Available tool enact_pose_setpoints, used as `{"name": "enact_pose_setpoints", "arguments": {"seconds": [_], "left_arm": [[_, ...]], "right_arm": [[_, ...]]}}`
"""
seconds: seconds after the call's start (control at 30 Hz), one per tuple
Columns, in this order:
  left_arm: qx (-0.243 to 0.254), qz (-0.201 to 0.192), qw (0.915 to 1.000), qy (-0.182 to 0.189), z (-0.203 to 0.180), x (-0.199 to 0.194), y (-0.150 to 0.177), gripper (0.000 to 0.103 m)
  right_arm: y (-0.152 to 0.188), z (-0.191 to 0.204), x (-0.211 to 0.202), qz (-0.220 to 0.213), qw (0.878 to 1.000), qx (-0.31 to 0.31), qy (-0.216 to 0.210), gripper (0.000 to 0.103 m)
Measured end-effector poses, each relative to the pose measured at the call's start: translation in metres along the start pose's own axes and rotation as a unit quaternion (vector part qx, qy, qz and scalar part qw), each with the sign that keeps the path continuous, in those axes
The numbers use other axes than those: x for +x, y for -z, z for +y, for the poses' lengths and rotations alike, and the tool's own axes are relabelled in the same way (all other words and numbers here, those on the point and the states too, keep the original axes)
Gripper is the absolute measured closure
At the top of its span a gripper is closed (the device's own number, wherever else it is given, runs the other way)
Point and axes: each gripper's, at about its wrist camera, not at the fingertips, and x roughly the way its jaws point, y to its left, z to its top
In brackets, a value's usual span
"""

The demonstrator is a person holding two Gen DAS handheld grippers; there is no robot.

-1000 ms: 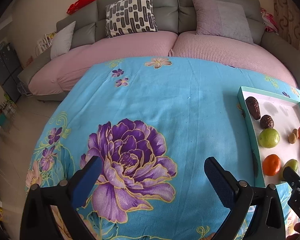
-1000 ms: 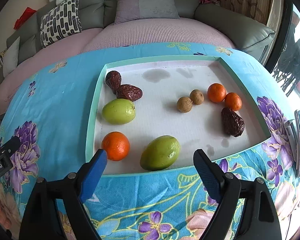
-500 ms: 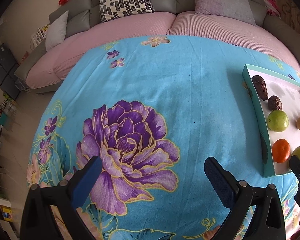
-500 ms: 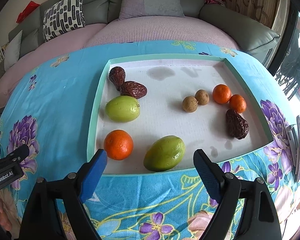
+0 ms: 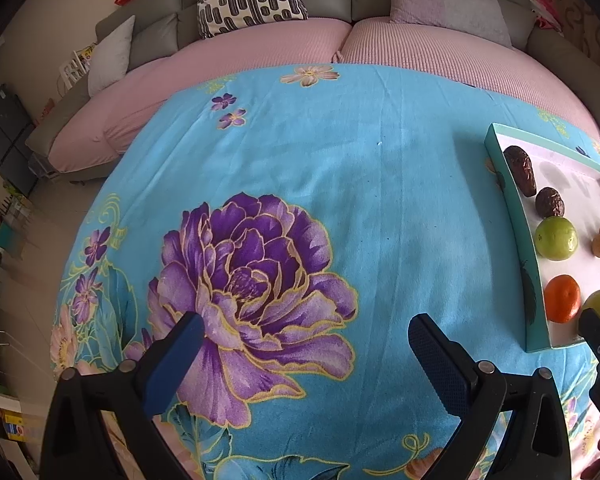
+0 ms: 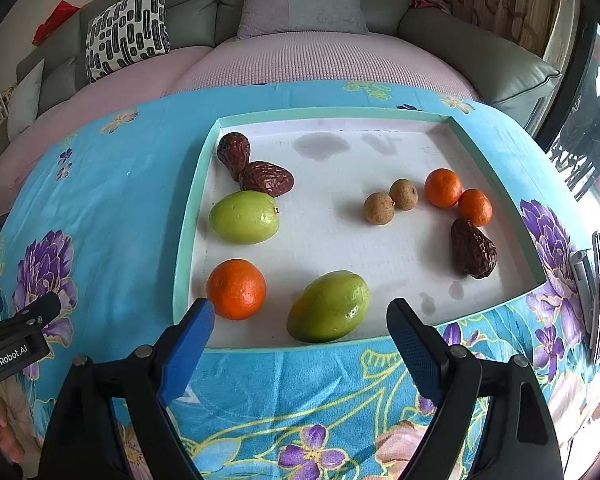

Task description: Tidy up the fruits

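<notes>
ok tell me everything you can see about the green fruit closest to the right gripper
The near green fruit is oval and smooth-skinned, yellow-green with a darker olive shade at its left end and a pale spot near its lower right. It lies on its side, tilted, on the white floor of the tray, close to the near wall. It touches no other fruit; the orange sits apart on its left. It lies just ahead of the right gripper, whose jaws are open and not touching it. In the left wrist view only part of it shows.
</notes>
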Motion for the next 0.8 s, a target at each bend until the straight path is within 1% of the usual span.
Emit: {"name": "enact_pose_setpoints", "arguments": {"seconds": [0.43, 0.8], "left_arm": [[-0.002, -0.002, 1.0000, 0.000, 0.0003, -0.0004, 0.0003, 0.000], [0.000, -0.001, 1.0000, 0.010, -0.0008, -0.0007, 0.0004, 0.000]], "right_arm": [[0.0004, 0.0009, -0.0002, 0.001, 1.000, -0.002, -0.001, 0.015], [0.0015, 0.0024, 0.0013, 0.003, 1.000, -0.004, 0.000, 0.015]]}}
